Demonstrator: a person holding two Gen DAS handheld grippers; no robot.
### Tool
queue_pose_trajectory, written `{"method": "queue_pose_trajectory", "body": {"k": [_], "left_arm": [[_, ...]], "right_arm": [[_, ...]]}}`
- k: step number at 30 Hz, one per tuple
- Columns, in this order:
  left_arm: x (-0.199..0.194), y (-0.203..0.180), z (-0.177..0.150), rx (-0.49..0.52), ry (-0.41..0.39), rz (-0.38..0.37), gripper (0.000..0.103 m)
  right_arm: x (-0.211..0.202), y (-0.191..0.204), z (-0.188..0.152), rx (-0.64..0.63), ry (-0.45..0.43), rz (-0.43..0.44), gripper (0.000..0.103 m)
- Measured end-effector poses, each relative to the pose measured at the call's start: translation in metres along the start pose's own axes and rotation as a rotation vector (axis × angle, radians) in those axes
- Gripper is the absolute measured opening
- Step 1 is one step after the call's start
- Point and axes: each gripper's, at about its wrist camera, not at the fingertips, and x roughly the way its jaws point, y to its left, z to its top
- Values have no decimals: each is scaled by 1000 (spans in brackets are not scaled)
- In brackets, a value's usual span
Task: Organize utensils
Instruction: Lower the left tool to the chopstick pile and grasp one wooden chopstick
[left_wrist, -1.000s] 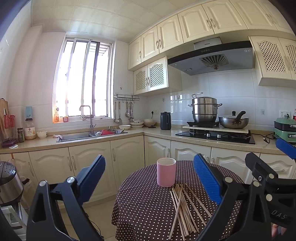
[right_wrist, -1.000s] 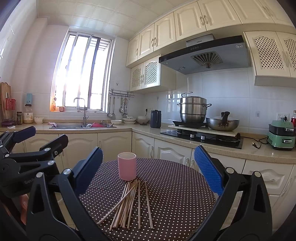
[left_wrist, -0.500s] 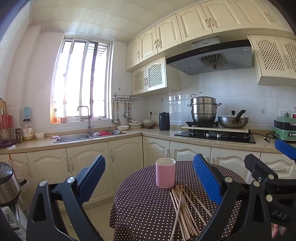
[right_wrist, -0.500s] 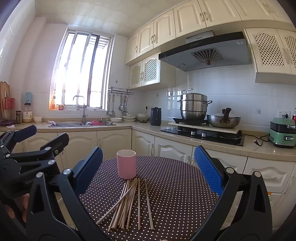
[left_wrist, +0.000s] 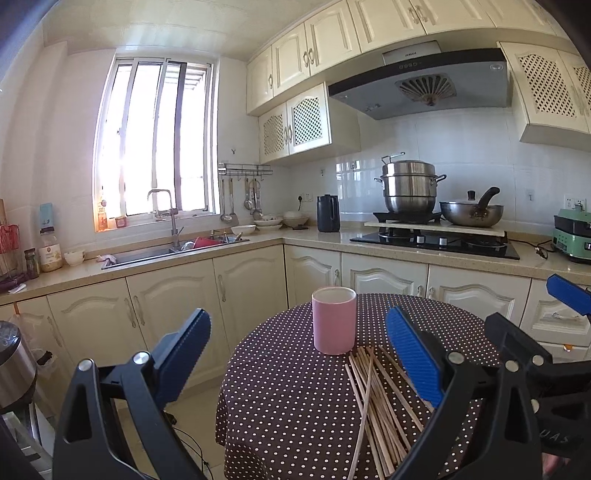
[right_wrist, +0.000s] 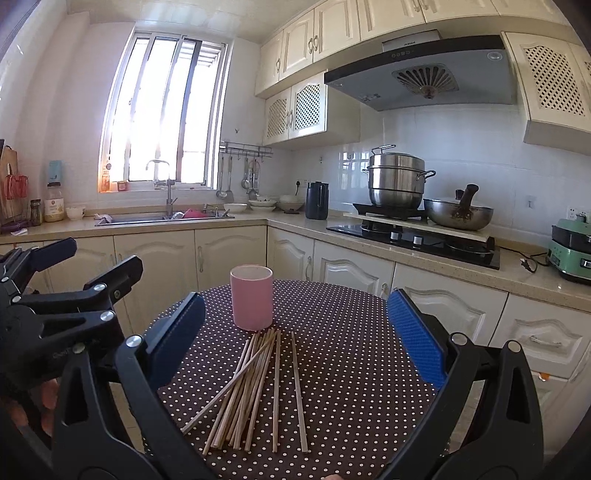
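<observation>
- The left tongs (left_wrist: 295, 363) stand apart and hold nothing; the blue pads (left_wrist: 412, 363) are in full view, but the black arms are cut off at the lower frame edge.
- The right tongs (right_wrist: 295, 341) also stand apart and hold nothing; their arms run out of frame at the bottom.
- The chopsticks (right_wrist: 255, 387) lie in a loose fan on the dotted cloth of the round counter (right_wrist: 351, 332), tips just in front of the pink cup (right_wrist: 252, 297), which stands upright toward the far-left part of the counter.
- Left wrist view: the near ends of the chopsticks (left_wrist: 376, 410) pass behind the right-hand pad and out of the frame; a count is not possible.
- Right wrist view: the full length of the bundle shows, with one stick lying diagonally across the rest and two sticks lying apart on the right side.
- Only the right wrist view shows the near edge of the counter and the body of the left tongs at the left frame edge, with part of a hand behind them.
- The inside of the cup (left_wrist: 334, 319) is hidden in both views.
- The right half of the counter is bare cloth; the far edge sits near the lower cabinets (right_wrist: 351, 266).
</observation>
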Motion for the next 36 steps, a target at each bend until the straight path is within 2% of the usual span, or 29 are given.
{"method": "queue_pose_trajectory", "body": {"k": [8, 11, 14, 18, 25, 26, 28, 30, 31, 32, 34, 36], "left_arm": [[58, -2, -20, 14, 190, -123, 94], [89, -8, -35, 45, 325, -201, 94], [119, -17, -53, 81, 431, -216, 94], [147, -36, -73, 132, 525, -258, 89], [194, -57, -98, 142, 712, -316, 56], [198, -58, -100, 140, 728, -323, 55], [204, -59, -104, 132, 752, -341, 52], [207, -59, -104, 122, 760, -349, 46], [208, -59, -105, 111, 765, -361, 38], [210, -58, -106, 89, 773, -382, 26], [214, -53, -107, 38, 791, -423, 13], [214, -51, -108, 30, 794, -428, 13]], "right_arm": [[39, -12, -16, -12, 105, -13, 97], [63, -20, -26, -2, 188, -13, 97], [86, -29, -39, 8, 277, -3, 97], [108, -37, -54, 18, 381, 18, 94], [134, -50, -71, 57, 503, 93, 69], [137, -51, -72, 60, 518, 101, 66], [143, -53, -74, 63, 545, 121, 66], [150, -52, -75, 65, 573, 152, 63], [153, -53, -76, 70, 591, 167, 61], [157, -53, -75, 76, 606, 185, 60], [163, -54, -74, 92, 631, 231, 57], [169, -54, -73, 97, 655, 257, 56]]}}
